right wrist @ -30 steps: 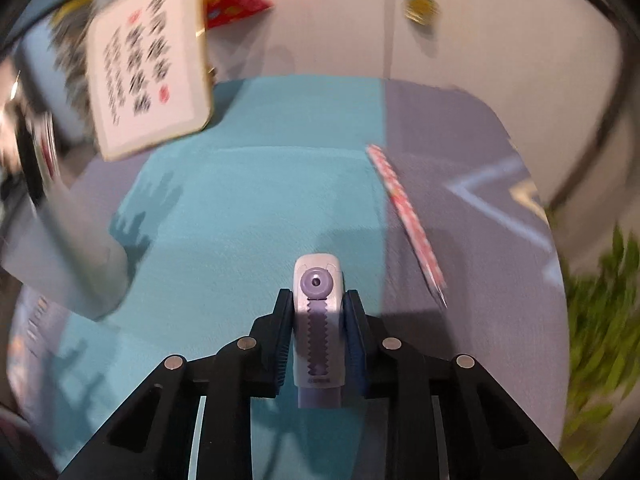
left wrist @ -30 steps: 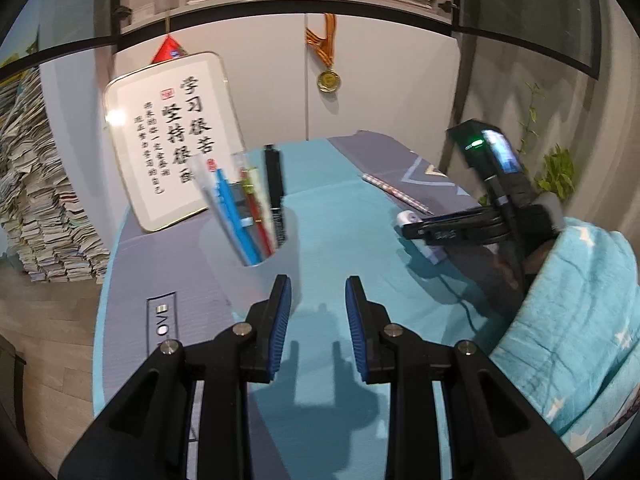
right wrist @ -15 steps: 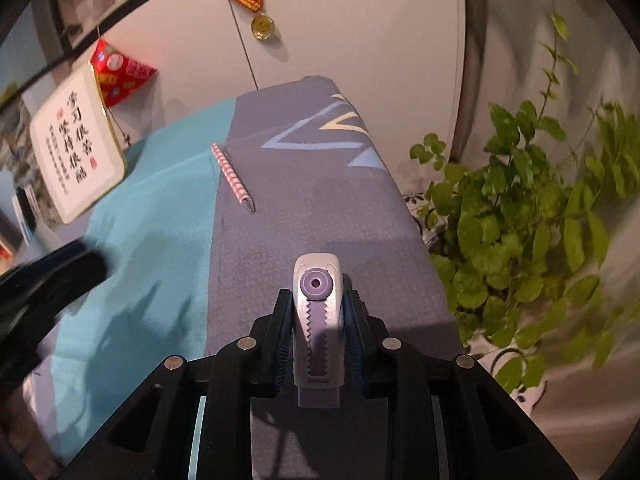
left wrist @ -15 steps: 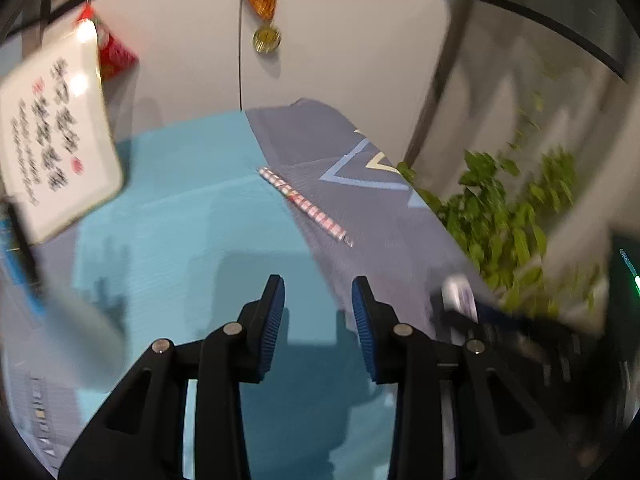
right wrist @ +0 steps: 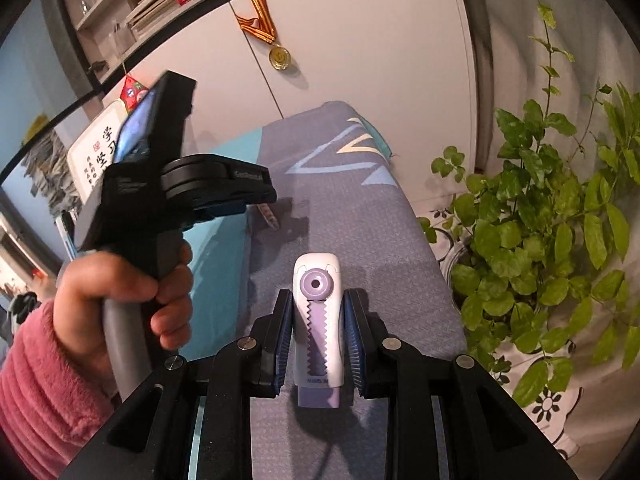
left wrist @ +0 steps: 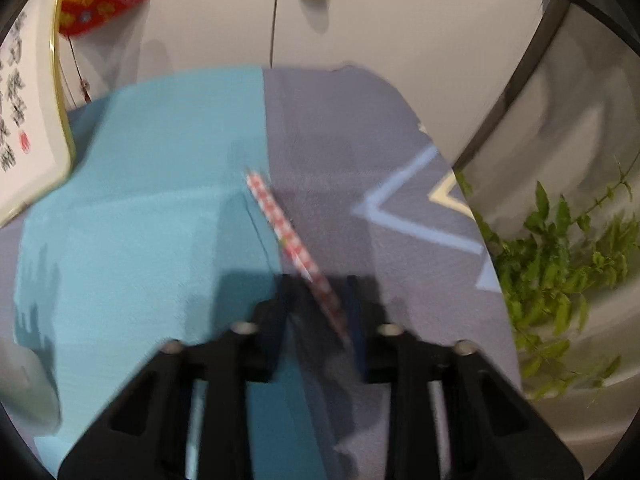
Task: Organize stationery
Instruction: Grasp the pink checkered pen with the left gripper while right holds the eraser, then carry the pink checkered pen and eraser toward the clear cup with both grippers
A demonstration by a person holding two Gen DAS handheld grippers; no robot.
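Left gripper (left wrist: pixel 318 292) straddles the checked pencil (left wrist: pixel 289 232), jaws just closing on it; blur hides any pad contact. The pencil lies on the cloth (left wrist: pixel 136 232), long axis running from lower centre toward upper left. Right gripper (right wrist: pixel 316 320) is clamped on the correction tape (right wrist: pixel 318 320), lower centre, farther from the pencil.

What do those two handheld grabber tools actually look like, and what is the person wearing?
Each gripper, left and right, is black plastic with silver screws and ribbed blue pads on two fingers. The left one has a grey handle and a phone-like screen on top. The sleeve is fuzzy pink.
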